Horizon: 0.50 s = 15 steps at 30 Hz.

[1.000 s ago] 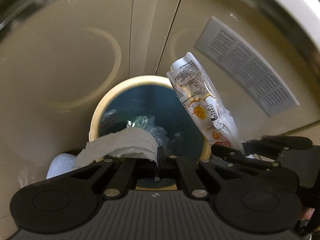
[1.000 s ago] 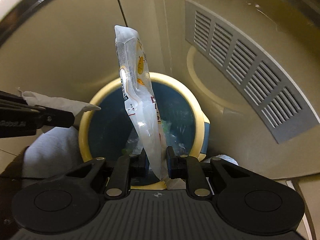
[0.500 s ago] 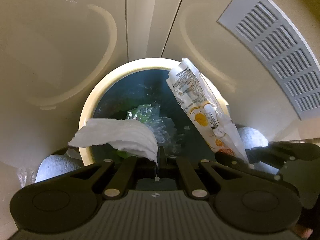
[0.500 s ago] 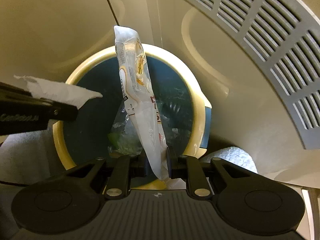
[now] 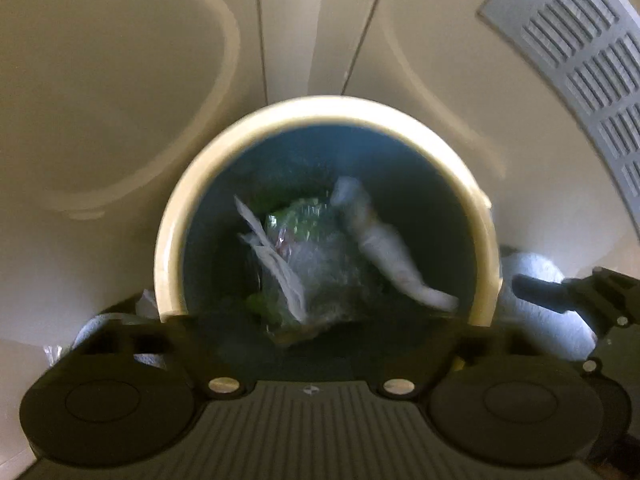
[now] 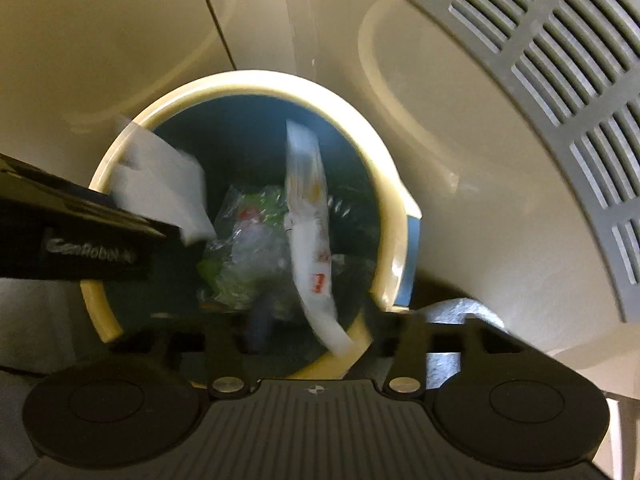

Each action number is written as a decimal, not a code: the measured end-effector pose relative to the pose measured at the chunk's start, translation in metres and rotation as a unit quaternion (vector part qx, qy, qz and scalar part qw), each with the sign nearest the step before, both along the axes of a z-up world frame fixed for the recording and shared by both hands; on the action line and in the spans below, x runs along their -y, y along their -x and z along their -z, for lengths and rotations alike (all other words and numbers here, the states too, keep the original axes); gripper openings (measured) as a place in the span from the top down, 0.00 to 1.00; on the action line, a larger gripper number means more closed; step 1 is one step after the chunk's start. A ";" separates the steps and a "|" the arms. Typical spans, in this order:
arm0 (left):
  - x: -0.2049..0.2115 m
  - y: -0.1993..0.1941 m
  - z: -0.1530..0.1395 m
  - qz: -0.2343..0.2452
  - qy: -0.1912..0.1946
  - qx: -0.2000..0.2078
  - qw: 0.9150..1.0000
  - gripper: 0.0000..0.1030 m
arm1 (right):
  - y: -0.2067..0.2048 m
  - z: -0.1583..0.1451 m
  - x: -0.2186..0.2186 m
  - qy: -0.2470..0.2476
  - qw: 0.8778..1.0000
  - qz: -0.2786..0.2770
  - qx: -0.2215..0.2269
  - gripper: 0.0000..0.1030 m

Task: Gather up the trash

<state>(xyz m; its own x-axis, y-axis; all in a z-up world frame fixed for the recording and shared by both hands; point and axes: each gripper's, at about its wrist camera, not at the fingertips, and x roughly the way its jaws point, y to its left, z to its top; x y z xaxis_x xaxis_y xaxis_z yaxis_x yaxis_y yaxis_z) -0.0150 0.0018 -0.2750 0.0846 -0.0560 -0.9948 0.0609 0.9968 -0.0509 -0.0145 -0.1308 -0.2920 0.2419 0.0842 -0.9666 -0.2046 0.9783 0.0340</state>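
Beige cabinet behind the bin (image 5: 168, 240) — both claws opening (nothing gripped): left claw (image 5: 320, 328) wide, right claw (image 6: 316, 336) partway.

Beige panelled cabinet doors (image 5: 120, 80), grey slatted vent grille (image 6: 560, 80), pale floor (image 6: 500, 220)

So the bin (image 5: 168, 240) is sitting right in front of the cabinet doors (image 5: 120, 80), with the vent grille (image 5: 580, 60) off to the upper right. Both grippers are hanging over its mouth: the left gripper (image 5: 320, 320) pointing straight in, the right gripper (image 6: 320, 336) just beside it. The tissue (image 5: 276, 264) is sitting left inside the bin and the snack wrapper (image 5: 384, 248) right, both lying over the crinkled plastic (image 5: 316, 240) at the bottom. Two socked feet (image 5: 540, 300) are flanking the bin.
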 end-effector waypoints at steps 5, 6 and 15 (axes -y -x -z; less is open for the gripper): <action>-0.005 0.006 -0.017 -0.003 0.002 -0.001 1.000 0.06 | 0.010 -0.023 -0.003 0.000 0.999 -0.021 0.029 0.27; -0.007 0.006 -0.018 -0.005 0.005 -0.002 1.000 0.06 | 0.013 -0.029 -0.003 -0.001 0.999 -0.024 0.035 0.25; -0.021 0.041 -0.071 -0.031 -0.001 0.033 0.999 0.01 | 0.060 -0.099 -0.002 -0.034 0.992 -0.052 0.110 0.15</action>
<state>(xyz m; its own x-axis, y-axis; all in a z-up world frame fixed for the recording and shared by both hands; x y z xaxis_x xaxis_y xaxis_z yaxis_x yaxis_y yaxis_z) -0.0558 0.0227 -0.2037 0.1534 -0.0466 -0.9871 0.0028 0.9989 -0.0467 -0.0740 -0.1283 -0.1933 0.4331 0.1833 -0.8825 -0.3134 0.9486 0.0432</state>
